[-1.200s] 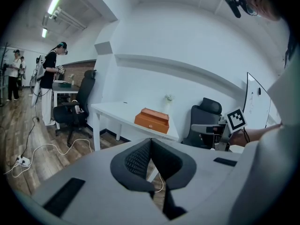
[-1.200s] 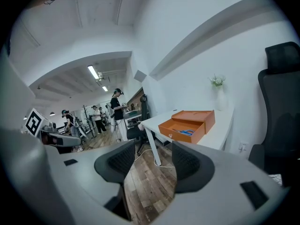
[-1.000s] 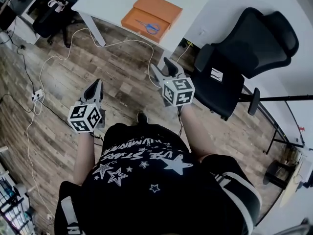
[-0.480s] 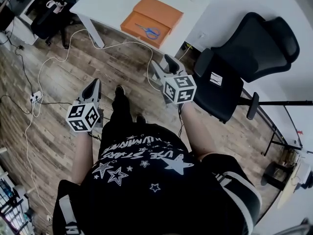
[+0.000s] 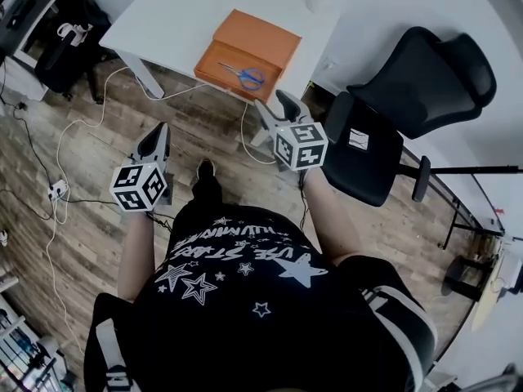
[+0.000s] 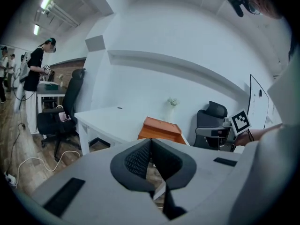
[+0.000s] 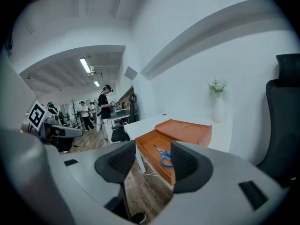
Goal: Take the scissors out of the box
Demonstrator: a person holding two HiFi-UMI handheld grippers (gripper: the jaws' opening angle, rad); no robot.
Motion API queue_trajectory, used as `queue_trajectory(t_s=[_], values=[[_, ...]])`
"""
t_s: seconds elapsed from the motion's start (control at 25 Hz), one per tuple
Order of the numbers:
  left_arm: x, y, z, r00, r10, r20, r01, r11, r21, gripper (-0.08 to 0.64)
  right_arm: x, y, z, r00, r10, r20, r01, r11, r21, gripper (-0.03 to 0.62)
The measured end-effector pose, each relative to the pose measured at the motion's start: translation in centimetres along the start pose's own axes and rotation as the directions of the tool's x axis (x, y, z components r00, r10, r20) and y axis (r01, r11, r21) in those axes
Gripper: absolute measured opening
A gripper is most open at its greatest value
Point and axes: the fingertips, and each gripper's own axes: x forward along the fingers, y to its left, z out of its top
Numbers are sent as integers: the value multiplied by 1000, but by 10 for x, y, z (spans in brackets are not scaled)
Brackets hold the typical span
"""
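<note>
now, inventory of the moment.

change: against the head views of a second ago, the bench (image 5: 176,15) and the box (image 5: 214,64) sit lower and nearer in the frame, and a shoe (image 5: 204,168) shows forward between the two arms. judged: the person is walking up to the bench; the approach is under way and no reach has begun.

task thing: scissors (image 5: 243,73), blue-handled, lying flat inside the open orange box, untouched. the box stands near the bench's front edge, its lid (image 5: 261,33) set just behind it, touching.

left gripper (image 5: 156,140): held over the floor, well apart from the box; jaws pressed together, nothing between them.

right gripper (image 5: 276,107): the nearer of the two to the bench corner, not yet over the bench; jaws spread apart and empty. its own view lines the scissors (image 7: 164,156) up in the gap between them, far off. judged: this is the likely picking gripper.

surface: white bench, bare apart from the box, the lid and a small white vase (image 7: 218,108) by the wall.

room: wood-plank floor (image 5: 90,194) with a white cable (image 5: 69,129) trailing across it; black office chair (image 5: 409,80) to the right of the bench; white walls; ceiling strip lights; other people standing at benches in the far part of the room.
</note>
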Motion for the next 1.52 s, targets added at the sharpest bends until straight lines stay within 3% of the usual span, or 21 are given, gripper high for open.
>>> queue_trajectory(t_s=[0.28, 0.44, 0.6, 0.84, 1.04, 1.16, 1.52], values=[[70, 31, 49, 998, -61, 4, 61, 998, 18, 18, 51, -36, 22, 996, -78, -34, 77, 997, -17, 224], [95, 44, 62, 996, -86, -13, 86, 996, 19, 18, 73, -46, 24, 989, -97, -113, 81, 987, -137, 224], [120, 57, 71, 993, -111, -28, 111, 994, 14, 18, 100, -43, 17, 972, -70, -225, 9, 965, -262, 224], [148, 76, 77, 988, -146, -48, 146, 989, -8, 18, 132, -43, -10, 897, -72, -436, -115, 915, -387, 224], [158, 96, 81, 987, -150, -56, 148, 989, -26, 18, 149, -48, -19, 847, -92, -524, -162, 893, -419, 224], [167, 110, 81, 987, -145, -63, 143, 989, -39, 18, 160, -50, -27, 804, -103, -586, -212, 870, -444, 224], [181, 129, 76, 988, -134, -72, 128, 989, -79, 18, 178, -56, -57, 689, -141, -711, -296, 841, -453, 221]])
